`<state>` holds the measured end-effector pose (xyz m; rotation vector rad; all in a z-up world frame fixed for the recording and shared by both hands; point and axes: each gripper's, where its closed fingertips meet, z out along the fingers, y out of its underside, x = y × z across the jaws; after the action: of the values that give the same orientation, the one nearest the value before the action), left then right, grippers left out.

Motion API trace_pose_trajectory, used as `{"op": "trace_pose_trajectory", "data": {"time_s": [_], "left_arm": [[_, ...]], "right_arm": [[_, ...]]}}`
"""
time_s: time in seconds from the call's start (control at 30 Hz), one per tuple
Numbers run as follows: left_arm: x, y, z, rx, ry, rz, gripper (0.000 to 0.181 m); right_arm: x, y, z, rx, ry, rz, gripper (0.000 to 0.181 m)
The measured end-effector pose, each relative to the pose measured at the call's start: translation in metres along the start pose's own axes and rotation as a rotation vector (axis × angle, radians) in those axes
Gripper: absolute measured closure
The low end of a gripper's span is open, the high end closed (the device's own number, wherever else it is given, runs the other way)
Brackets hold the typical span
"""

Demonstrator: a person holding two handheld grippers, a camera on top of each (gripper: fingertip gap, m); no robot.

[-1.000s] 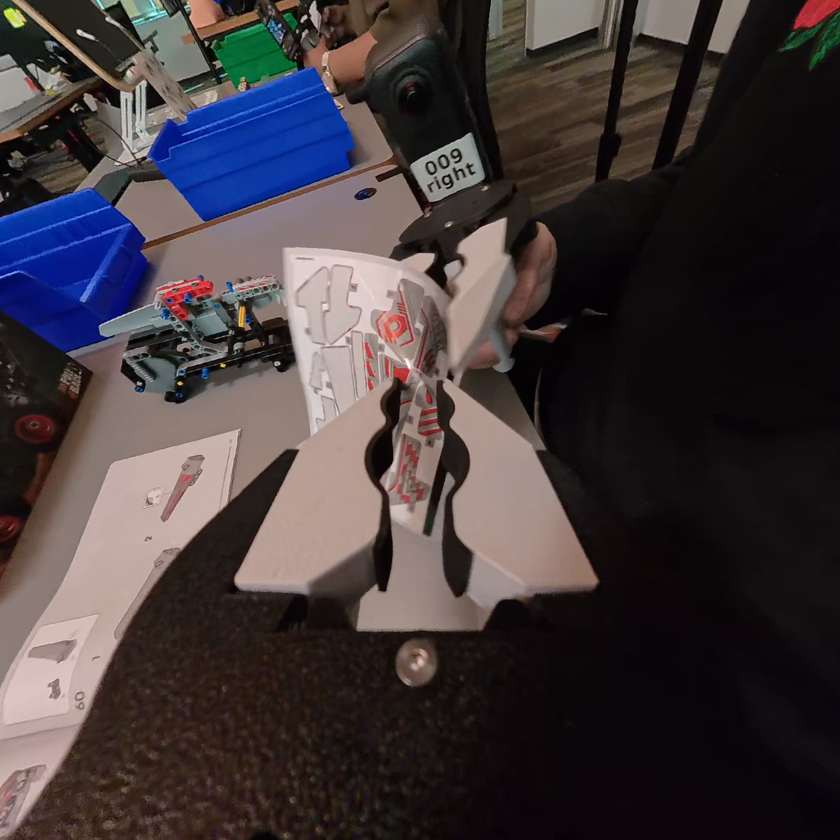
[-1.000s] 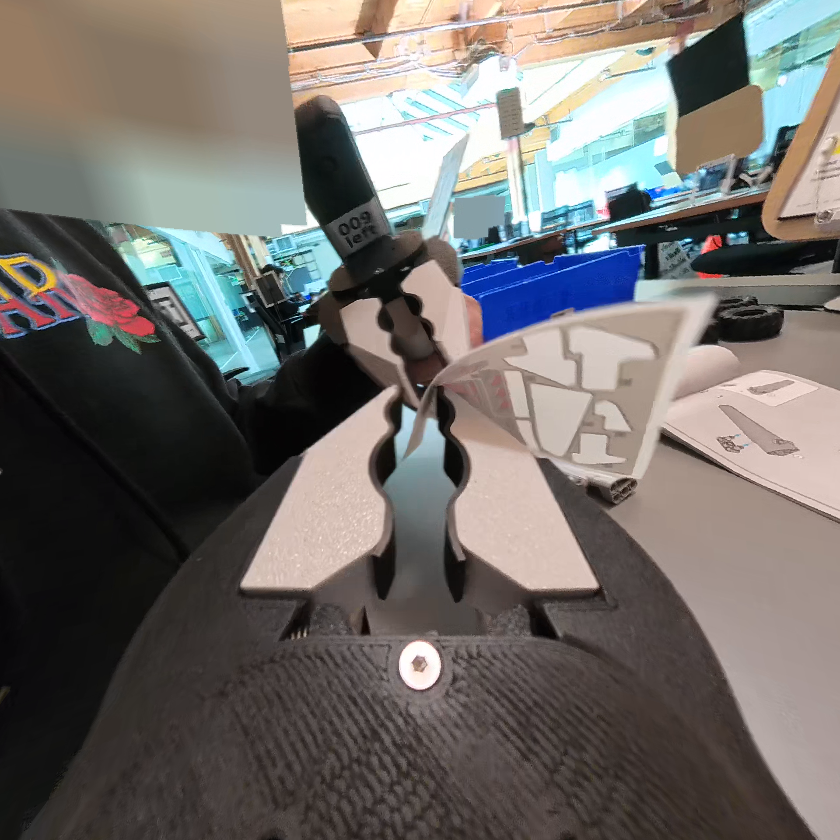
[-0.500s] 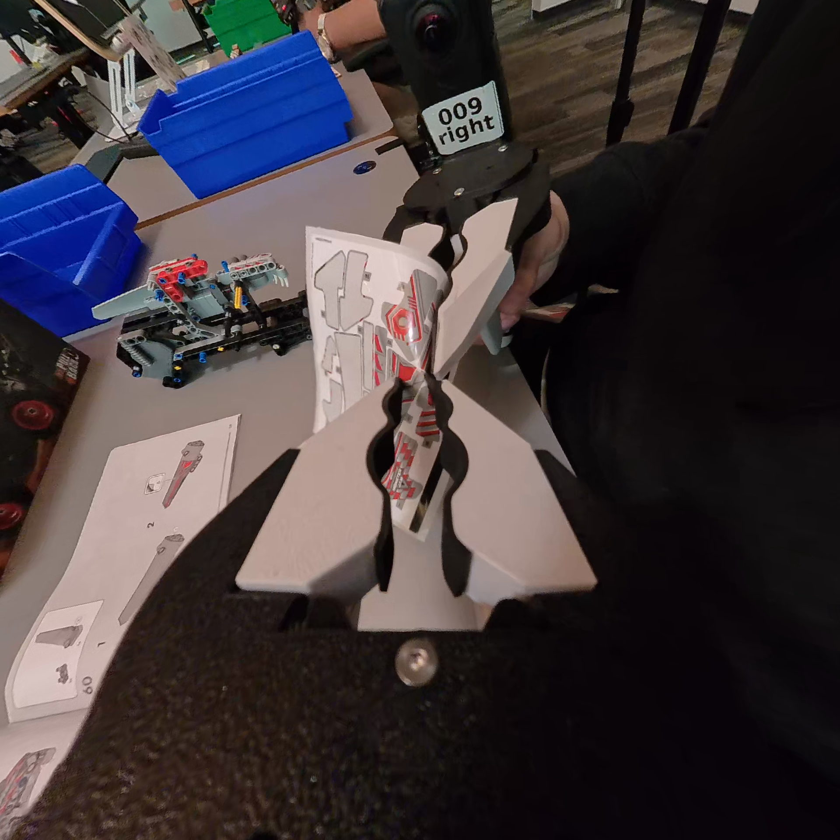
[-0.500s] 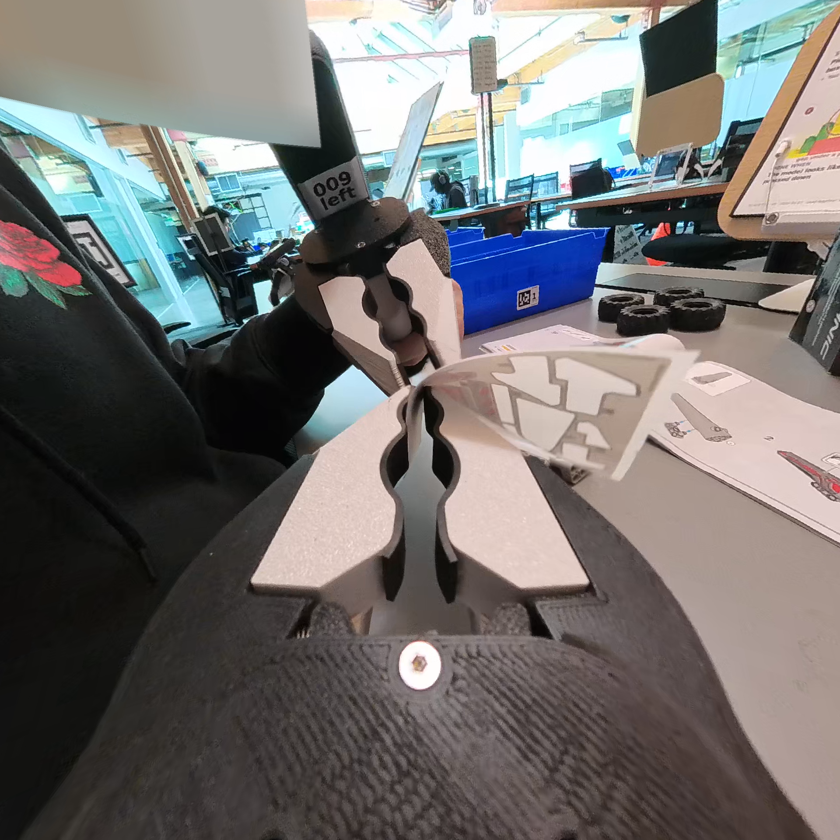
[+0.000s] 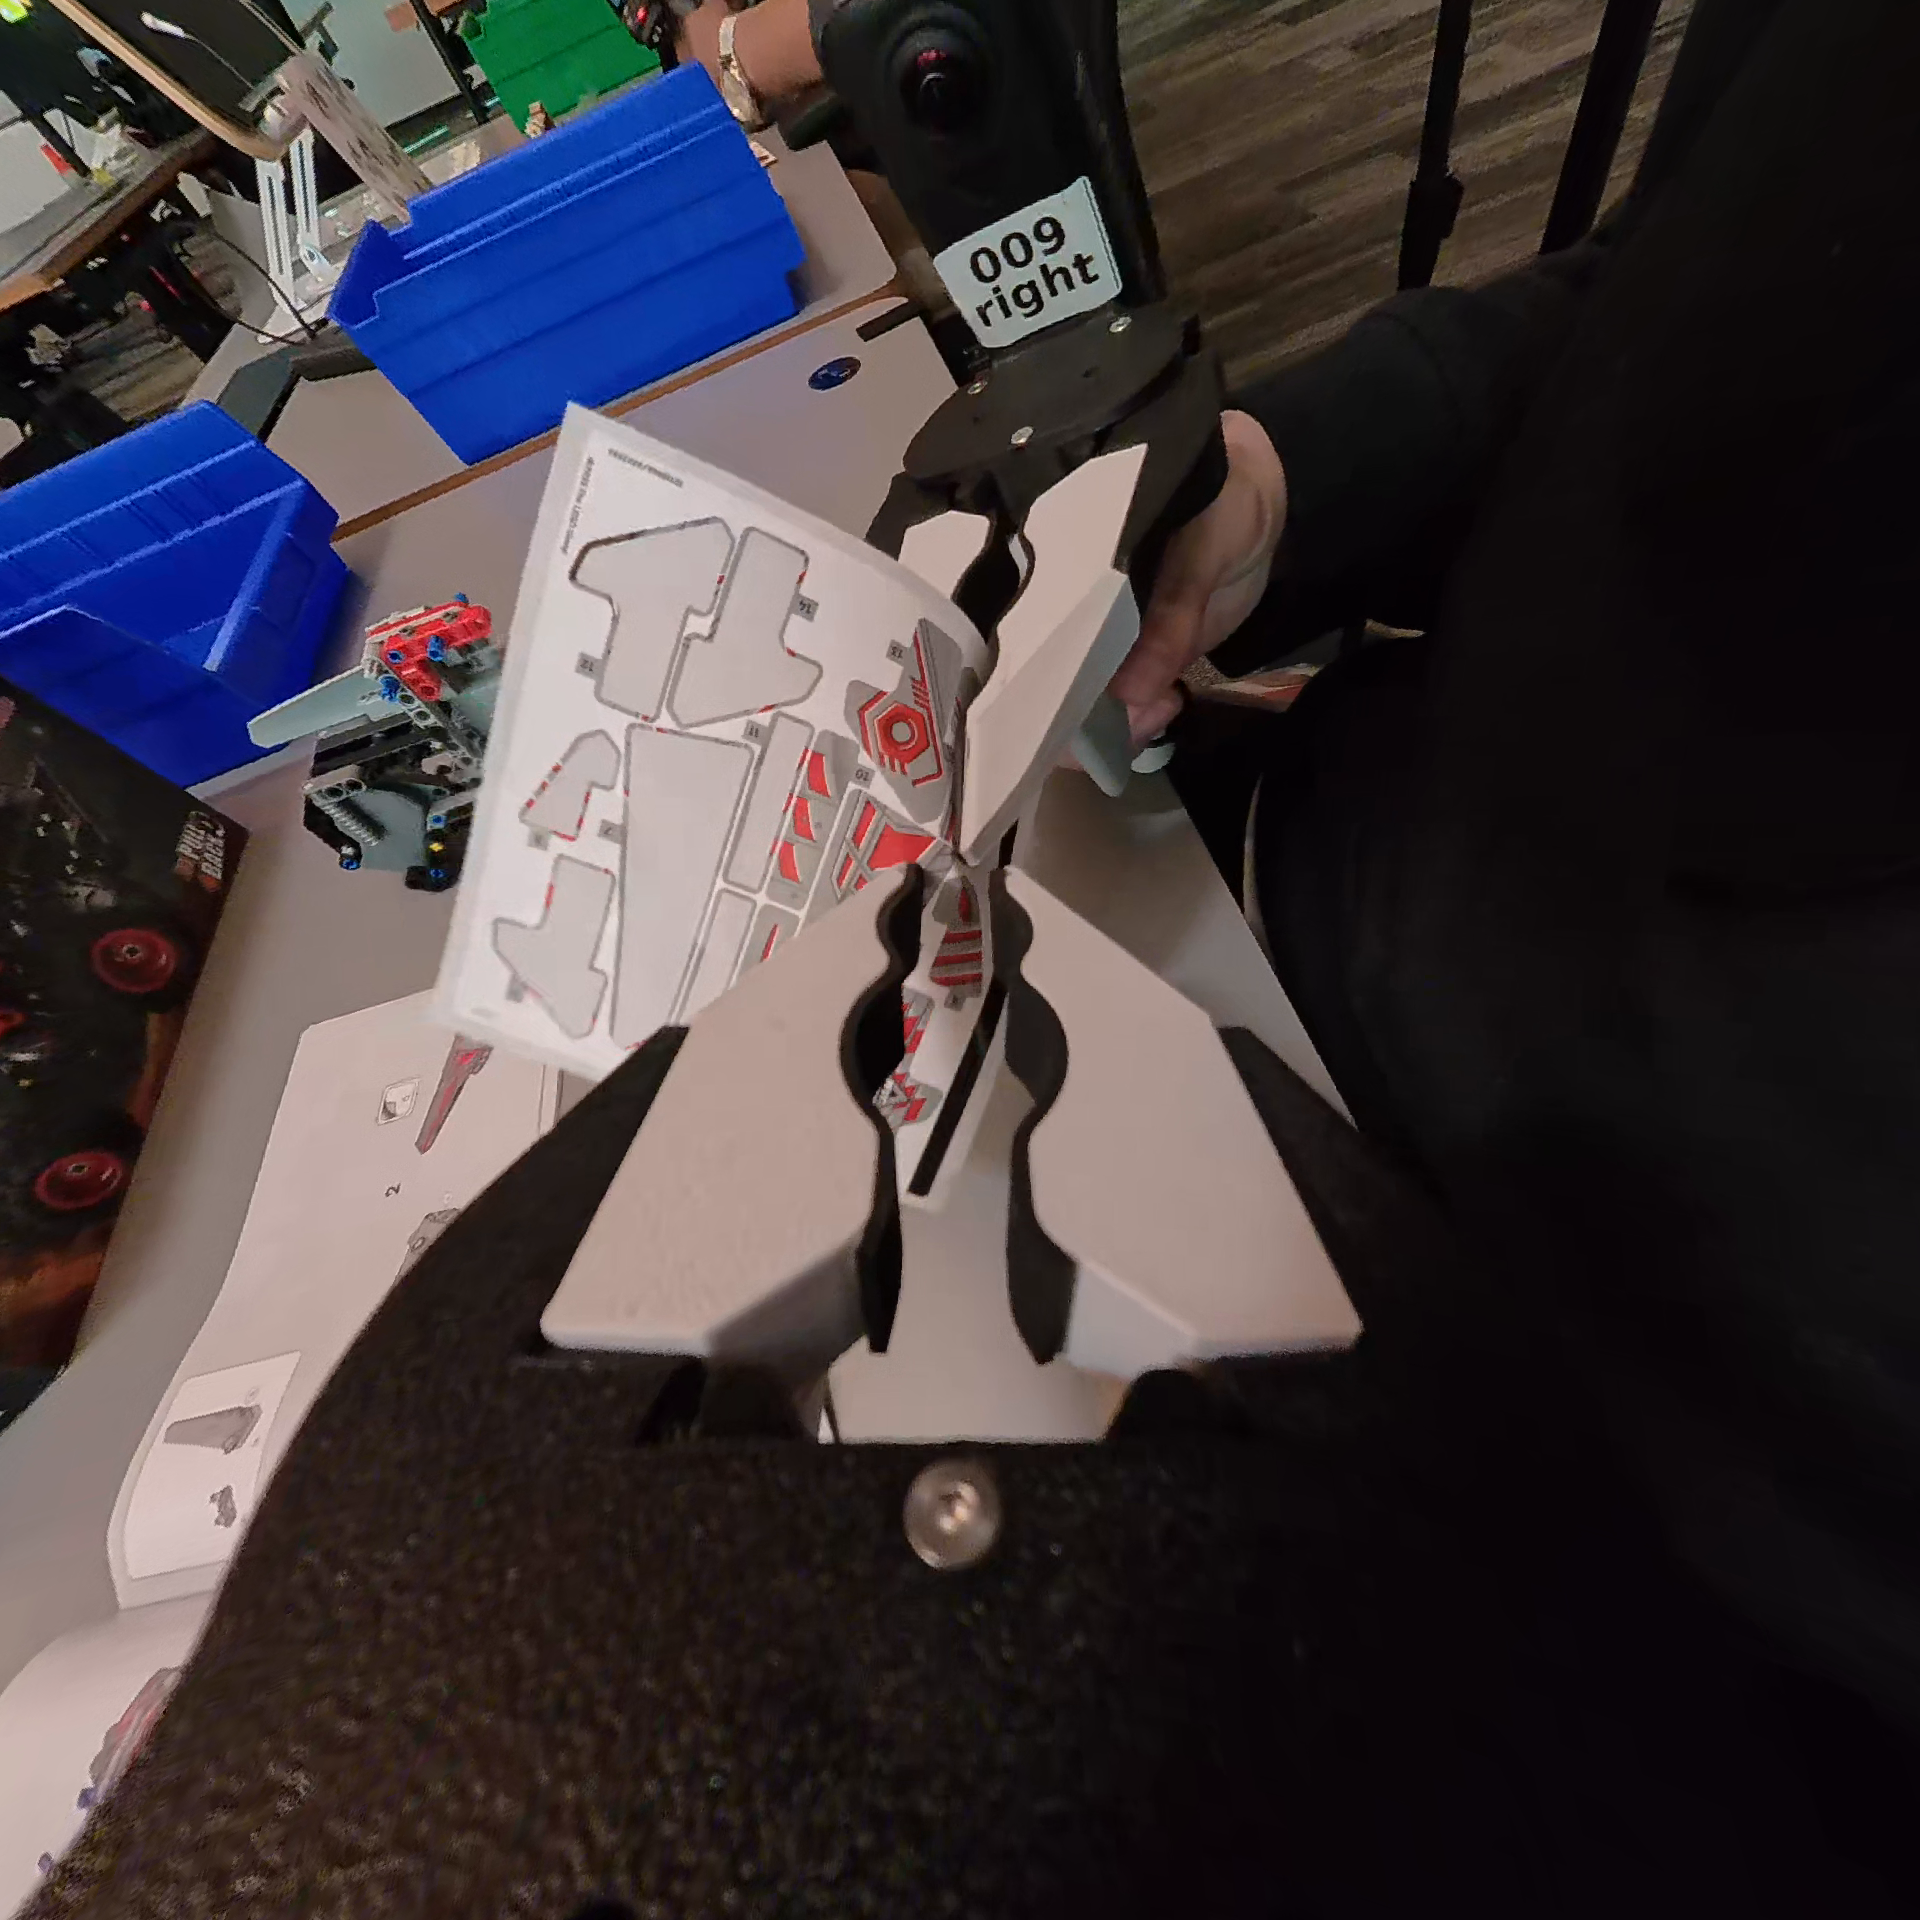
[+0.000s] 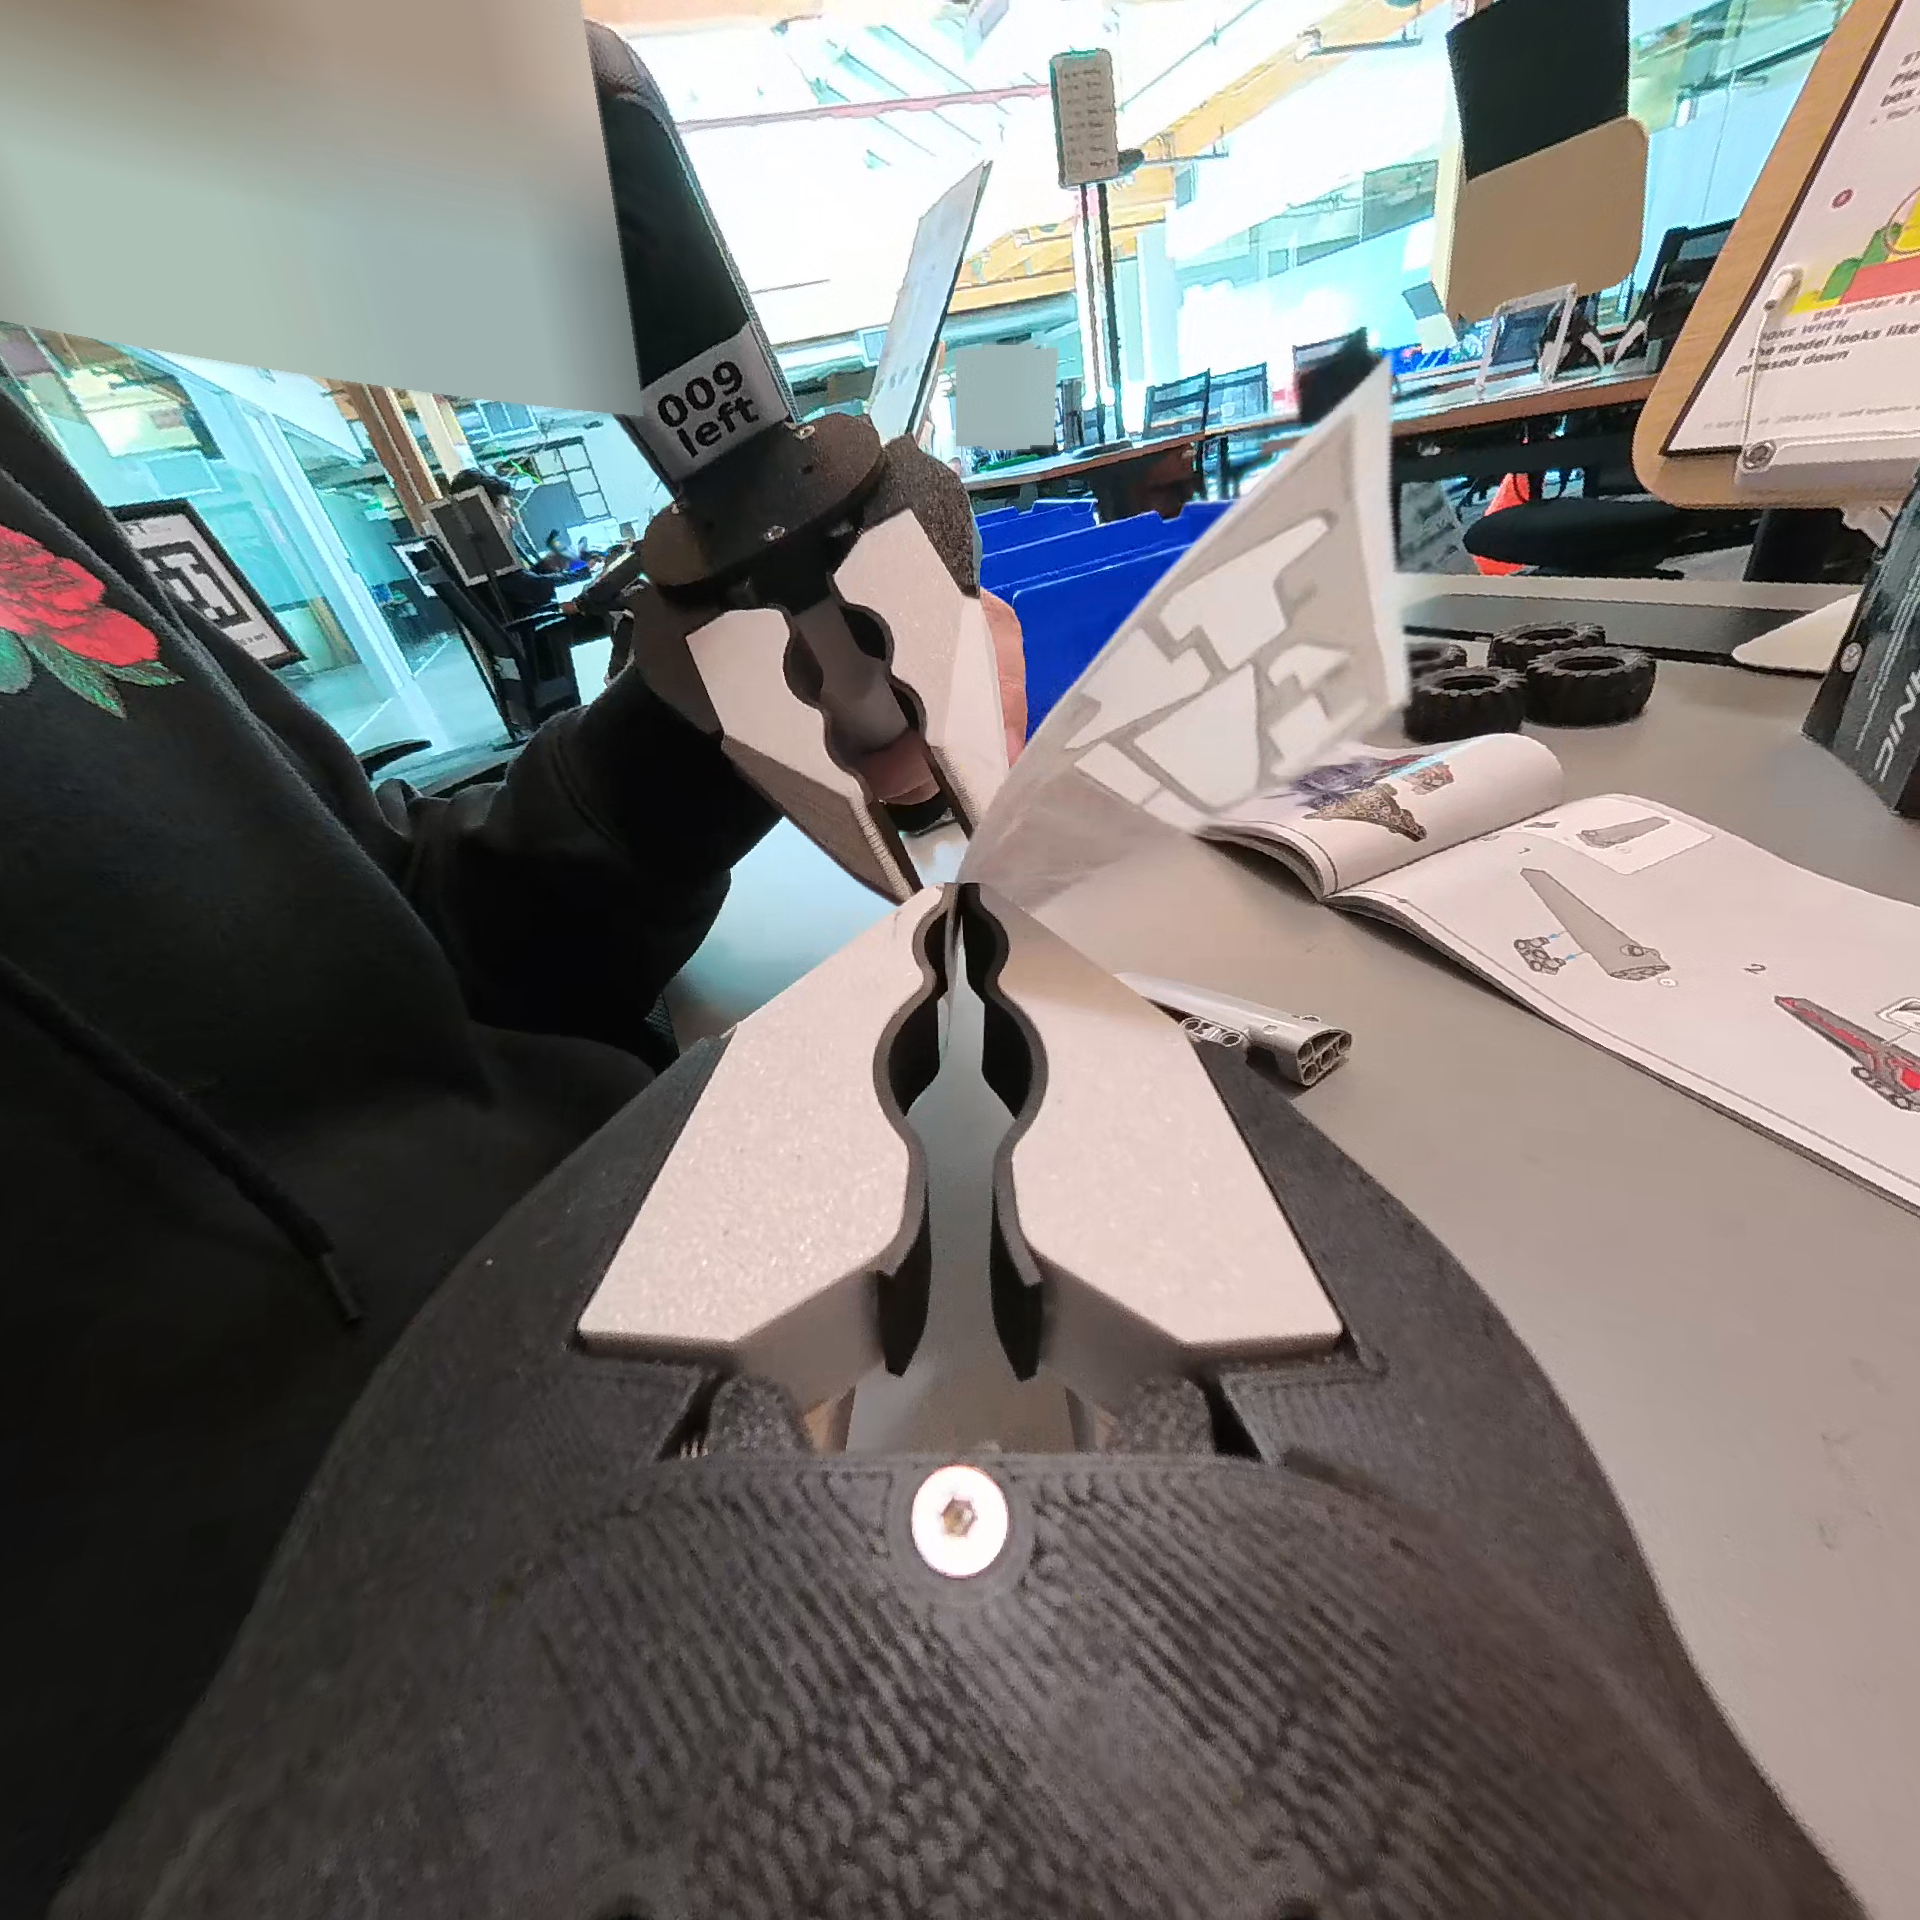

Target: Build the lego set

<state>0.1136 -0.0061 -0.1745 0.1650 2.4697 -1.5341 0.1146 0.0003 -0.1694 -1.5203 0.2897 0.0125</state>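
A white sticker sheet (image 5: 675, 790) with grey and red stickers is held in the air above the grey table (image 5: 312, 935), between both grippers. My left gripper (image 5: 958, 878) is shut on the sheet's right part, which runs down between its fingers. My right gripper (image 5: 966, 847) comes from above, tip to tip with the left one. In the right wrist view my right gripper (image 6: 956, 896) is shut on the sheet's (image 6: 1226, 665) lower edge, and the left gripper (image 6: 935, 862) pinches it just behind. The partly built grey, black and red model (image 5: 416, 748) stands on the table, half hidden by the sheet.
An open instruction booklet (image 6: 1610, 935) lies on the table, with a grey panel piece (image 6: 1268, 1034) beside my right gripper. Several black tyres (image 6: 1538, 675) sit farther back. Two blue bins (image 5: 582, 260) (image 5: 156, 582) and the set's box (image 5: 94, 987) stand to the left. The tips of both grippers are at nearly the same place.
The sheet has swung up and spread flatter, now covering part of the model in the left wrist view. Both grippers stay shut on it, tips close together.
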Motion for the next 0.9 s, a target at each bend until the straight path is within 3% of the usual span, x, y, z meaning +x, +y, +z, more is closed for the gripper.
{"op": "trace_pose_trajectory", "data": {"time_s": [0.47,0.9], "left_arm": [[0.009,-0.007,0.003,0.078,0.084,-0.055,0.175],[0.021,-0.003,0.005,0.082,0.18,-0.101,0.175]], "right_arm": [[-0.011,-0.004,-0.003,0.033,-0.087,0.003,0.181],[-0.018,0.007,-0.003,-0.045,-0.082,-0.209,0.181]]}}
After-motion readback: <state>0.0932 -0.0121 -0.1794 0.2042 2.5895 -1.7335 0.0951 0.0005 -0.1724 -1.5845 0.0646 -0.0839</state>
